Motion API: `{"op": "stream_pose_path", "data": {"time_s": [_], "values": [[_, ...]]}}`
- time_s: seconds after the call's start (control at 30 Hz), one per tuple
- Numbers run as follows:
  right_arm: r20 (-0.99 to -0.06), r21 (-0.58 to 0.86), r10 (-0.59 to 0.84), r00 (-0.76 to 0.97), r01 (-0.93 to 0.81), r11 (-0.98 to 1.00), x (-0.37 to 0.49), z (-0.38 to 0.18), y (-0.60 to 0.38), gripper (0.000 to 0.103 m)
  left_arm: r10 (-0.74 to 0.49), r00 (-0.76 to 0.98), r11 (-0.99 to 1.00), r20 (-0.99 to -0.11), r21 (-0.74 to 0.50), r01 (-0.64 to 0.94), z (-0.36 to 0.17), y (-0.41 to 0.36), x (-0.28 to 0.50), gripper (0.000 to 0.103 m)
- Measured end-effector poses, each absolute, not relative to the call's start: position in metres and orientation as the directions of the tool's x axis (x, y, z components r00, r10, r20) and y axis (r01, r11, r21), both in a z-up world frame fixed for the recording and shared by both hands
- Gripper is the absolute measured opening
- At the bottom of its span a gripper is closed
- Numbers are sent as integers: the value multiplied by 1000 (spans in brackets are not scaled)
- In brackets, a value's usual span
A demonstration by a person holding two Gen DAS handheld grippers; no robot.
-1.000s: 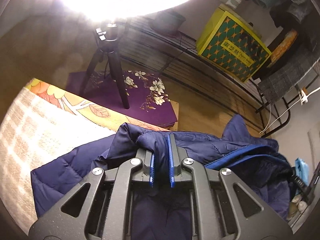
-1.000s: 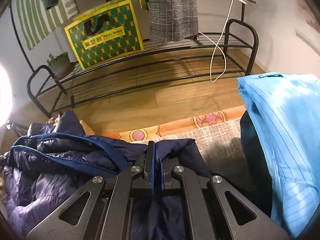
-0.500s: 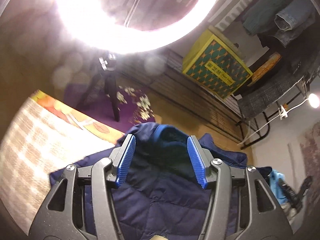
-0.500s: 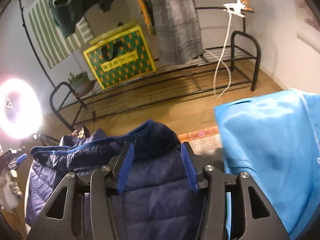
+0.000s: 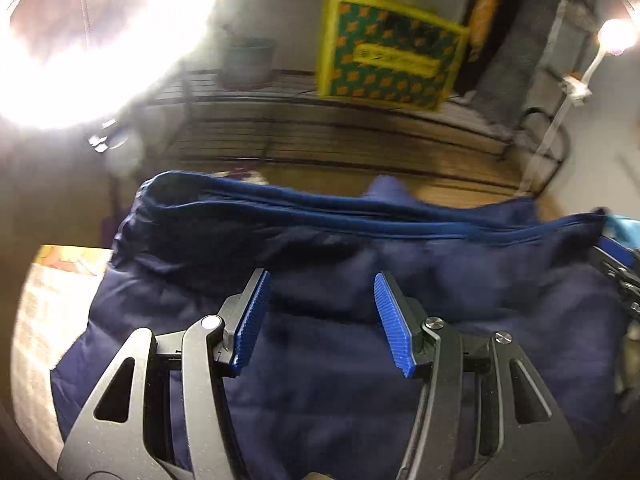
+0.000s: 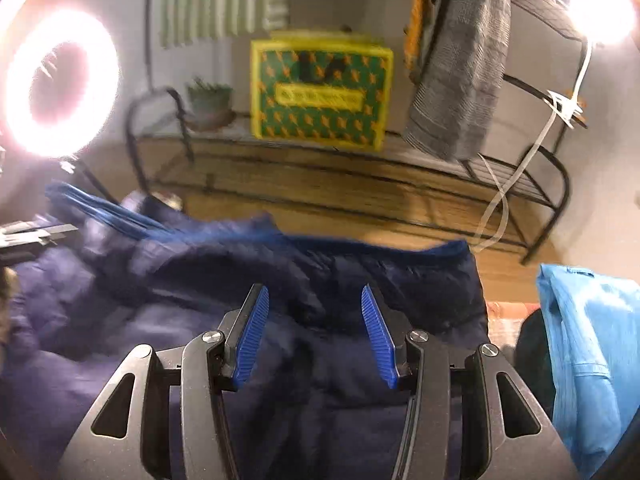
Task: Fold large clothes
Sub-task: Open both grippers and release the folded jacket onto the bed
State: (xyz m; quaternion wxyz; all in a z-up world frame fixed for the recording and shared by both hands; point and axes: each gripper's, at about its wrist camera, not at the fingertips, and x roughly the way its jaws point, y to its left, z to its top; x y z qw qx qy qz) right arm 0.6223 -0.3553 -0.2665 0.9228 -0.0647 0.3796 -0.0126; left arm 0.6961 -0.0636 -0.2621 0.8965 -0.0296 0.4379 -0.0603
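A navy quilted jacket (image 5: pixel 360 264) lies folded over on the patterned cloth surface (image 5: pixel 44 304), its blue-trimmed edge along the far side. It also fills the lower part of the right wrist view (image 6: pixel 200 280). My left gripper (image 5: pixel 322 280) is open and empty above the jacket's middle. My right gripper (image 6: pixel 312 292) is open and empty above the jacket near its right end. The right gripper's tip shows at the right edge of the left wrist view (image 5: pixel 620 264).
A light blue garment (image 6: pixel 588 344) lies just right of the jacket. Behind are a black wire rack (image 6: pixel 360 172) with a yellow-green bag (image 6: pixel 320 92), a potted plant (image 6: pixel 208 100), hanging clothes (image 6: pixel 460 60), a white cable (image 6: pixel 532 148) and a bright ring light (image 6: pixel 60 84).
Both grippers let go of the jacket and opened, then drew back and up. The jacket edge now lies flat across the far side. Both views are blurred by motion.
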Motion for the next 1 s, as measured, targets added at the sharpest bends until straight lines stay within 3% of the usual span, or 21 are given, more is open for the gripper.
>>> {"op": "stream_pose_path", "data": {"time_s": [0.07,0.13,0.27,0.37,0.5,0.7,0.9,1.0], "values": [[-740,-153,-173,650,88,984,631,-290,-375,47,-102,568,990,-816,-141,-24,-282,-44,708,55],[-769,-103,-180,613,160,982,632,-302,-394,47,-148,564,973,-813,-223,-66,-285,-28,711,51],[-775,-100,-199,600,195,976,629,-297,-403,47,-75,587,987,-806,-145,-73,-269,-30,704,51],[-775,-62,-149,615,160,985,617,-281,-404,47,-93,624,989,-776,-146,-33,-245,-36,685,51],[-748,67,-33,663,125,990,568,-250,-412,49,-212,642,973,-737,-223,65,-217,-53,647,51],[-734,254,76,675,169,952,452,-234,-447,50,-251,615,960,-747,-109,260,-207,-130,604,51],[-760,230,0,649,270,935,372,-263,-471,60,-151,584,968,-798,0,250,-243,-176,617,51],[-781,288,49,623,289,913,359,-287,-478,60,-116,560,969,-821,29,243,-270,-186,622,51]]}}
